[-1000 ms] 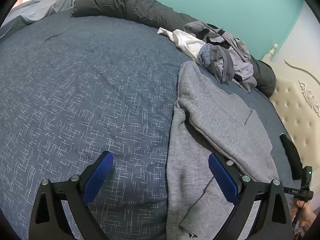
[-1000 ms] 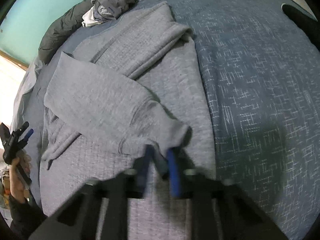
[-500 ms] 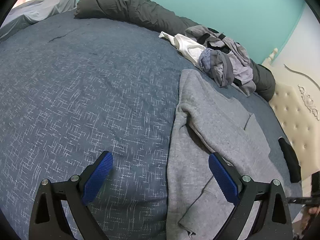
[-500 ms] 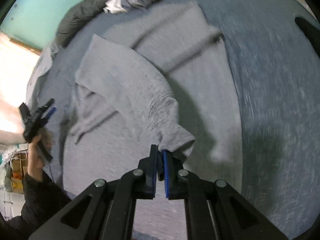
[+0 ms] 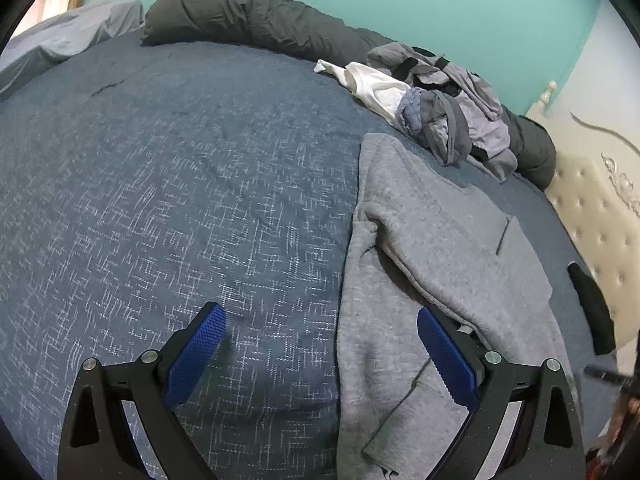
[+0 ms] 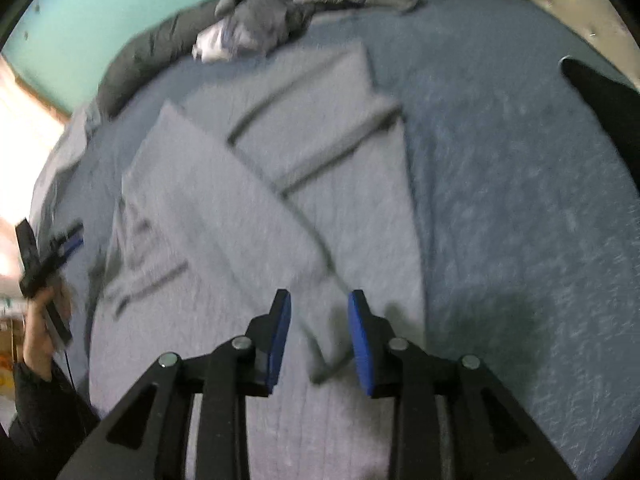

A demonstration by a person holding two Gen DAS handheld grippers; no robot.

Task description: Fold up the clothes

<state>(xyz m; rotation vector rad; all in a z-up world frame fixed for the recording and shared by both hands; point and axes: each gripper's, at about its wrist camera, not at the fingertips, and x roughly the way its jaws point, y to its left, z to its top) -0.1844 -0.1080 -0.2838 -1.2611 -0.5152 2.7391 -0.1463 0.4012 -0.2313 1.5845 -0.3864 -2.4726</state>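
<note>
A grey sweater (image 5: 424,240) lies flat on the blue bedspread (image 5: 160,200), one sleeve folded across its body. My left gripper (image 5: 320,356) is open wide and holds nothing. It hovers over the sweater's left edge, with one pad above the bedspread and the other above the cloth. In the blurred right wrist view the sweater (image 6: 352,184) fills the middle. My right gripper (image 6: 320,336) is open just above the sleeve cuff (image 6: 326,360), which rests on the sweater's body. The left gripper (image 6: 44,256) shows at the far left, held by a hand.
A pile of loose clothes (image 5: 440,112) sits past the sweater's far end. A rolled dark grey duvet (image 5: 248,20) runs along the teal wall. A black item (image 5: 592,308) lies by the padded cream headboard (image 5: 592,208). Bare bedspread stretches to the left.
My right gripper has opened and let go of the sleeve cuff, which now lies across the sweater's body. The left gripper stays open and has hardly moved.
</note>
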